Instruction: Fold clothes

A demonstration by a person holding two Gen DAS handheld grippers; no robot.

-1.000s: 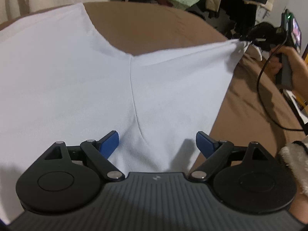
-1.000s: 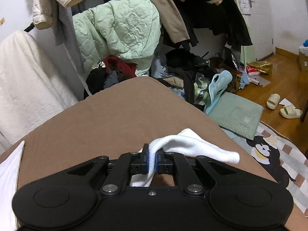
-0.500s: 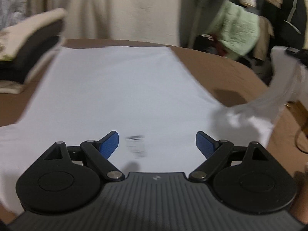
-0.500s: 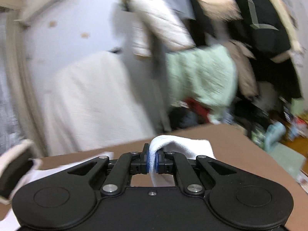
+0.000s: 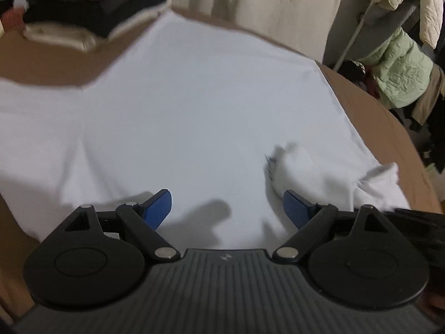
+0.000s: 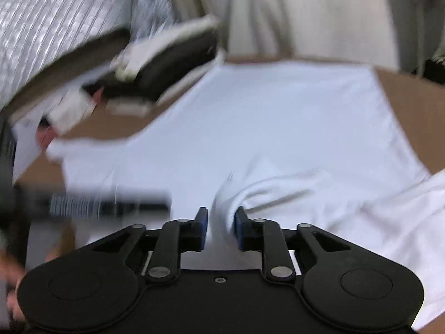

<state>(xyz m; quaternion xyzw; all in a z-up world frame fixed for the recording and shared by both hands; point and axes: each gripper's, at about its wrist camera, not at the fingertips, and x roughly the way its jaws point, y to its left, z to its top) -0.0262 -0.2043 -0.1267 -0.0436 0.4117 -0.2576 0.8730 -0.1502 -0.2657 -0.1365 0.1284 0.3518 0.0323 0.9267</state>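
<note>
A white T-shirt [image 5: 194, 105] lies spread on the brown table [image 5: 383, 128]; it also shows in the right wrist view [image 6: 278, 128]. Its right sleeve [image 5: 294, 167] is folded in over the body. My left gripper [image 5: 226, 206] hovers low over the shirt's near part, wide open and empty. My right gripper [image 6: 221, 222] sits over the folded sleeve [image 6: 250, 194]. Its jaws stand partly apart, with a bunch of sleeve cloth loose between them. The right gripper's black body [image 5: 417, 222] shows at the right edge of the left wrist view.
A stack of folded dark and cream clothes [image 5: 91, 8] sits at the table's far left, also in the right wrist view [image 6: 155, 64]. A cream curtain [image 5: 264, 8] hangs behind. A rack with a green jacket [image 5: 400, 69] stands at the right.
The right gripper carried the sleeve from the right edge in over the shirt body and its jaws have parted. The left gripper swung left and stayed open.
</note>
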